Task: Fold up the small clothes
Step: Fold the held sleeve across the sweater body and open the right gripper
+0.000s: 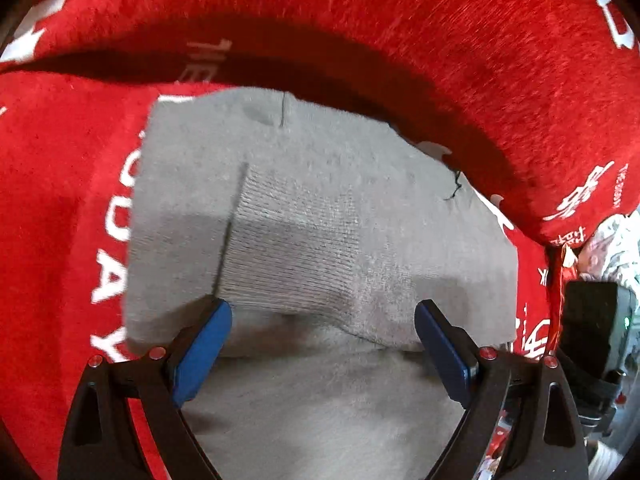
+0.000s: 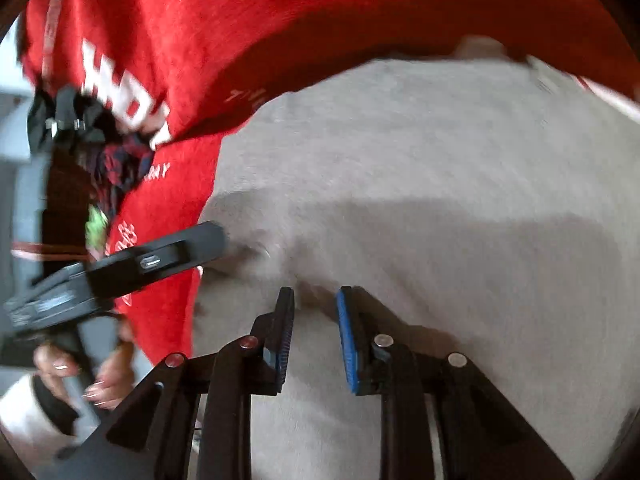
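Two grippers work a grey garment [image 1: 320, 208] lying on the red blanket [image 1: 60, 200]: my left gripper [image 1: 323, 320] spread over its cuff, my right gripper [image 2: 315, 300] part-open at a fold, ready to pinch.

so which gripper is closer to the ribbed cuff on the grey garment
Left. The left gripper hangs open right at the ribbed cuff, fingers straddling its edge. The right gripper sits over plain grey fabric, with no cuff in its view.
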`<act>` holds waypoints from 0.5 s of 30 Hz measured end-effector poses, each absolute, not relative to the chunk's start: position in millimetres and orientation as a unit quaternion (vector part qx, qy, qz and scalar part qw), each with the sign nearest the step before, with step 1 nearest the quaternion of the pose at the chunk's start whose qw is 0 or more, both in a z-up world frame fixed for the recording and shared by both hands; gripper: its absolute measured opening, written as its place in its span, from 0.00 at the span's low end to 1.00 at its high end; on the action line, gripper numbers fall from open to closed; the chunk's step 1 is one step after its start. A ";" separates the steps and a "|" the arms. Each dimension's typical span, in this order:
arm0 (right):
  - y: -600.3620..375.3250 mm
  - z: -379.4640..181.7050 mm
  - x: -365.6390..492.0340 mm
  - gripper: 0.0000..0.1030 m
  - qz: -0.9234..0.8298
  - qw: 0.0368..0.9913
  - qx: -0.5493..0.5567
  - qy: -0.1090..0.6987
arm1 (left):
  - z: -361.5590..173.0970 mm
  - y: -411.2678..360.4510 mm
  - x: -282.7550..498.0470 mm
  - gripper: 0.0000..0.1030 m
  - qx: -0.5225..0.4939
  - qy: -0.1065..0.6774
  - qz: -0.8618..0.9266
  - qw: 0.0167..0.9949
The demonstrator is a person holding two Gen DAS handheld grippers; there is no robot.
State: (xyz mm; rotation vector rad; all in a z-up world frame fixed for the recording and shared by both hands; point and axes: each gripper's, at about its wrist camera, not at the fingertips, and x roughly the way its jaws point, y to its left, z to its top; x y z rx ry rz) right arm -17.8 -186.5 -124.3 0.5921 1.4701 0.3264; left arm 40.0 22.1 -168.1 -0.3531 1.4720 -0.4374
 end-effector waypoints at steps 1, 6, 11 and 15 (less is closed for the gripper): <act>-200.1 -122.0 -26.1 0.26 0.134 0.688 0.281 0.656 | -169.1 20.9 40.7 0.91 -0.160 0.663 -0.193 0.705; -277.3 -113.4 -67.4 0.28 0.061 0.675 0.367 0.637 | -167.7 29.5 37.8 0.91 -0.181 0.668 -0.168 0.702; -340.0 -116.7 -109.4 0.29 -0.009 0.656 0.453 0.603 | -172.4 29.0 40.2 0.91 -0.212 0.671 -0.154 0.694; -360.6 -129.0 -132.1 0.29 -0.040 0.635 0.506 0.583 | -170.8 13.7 45.6 0.91 -0.258 0.658 -0.155 0.691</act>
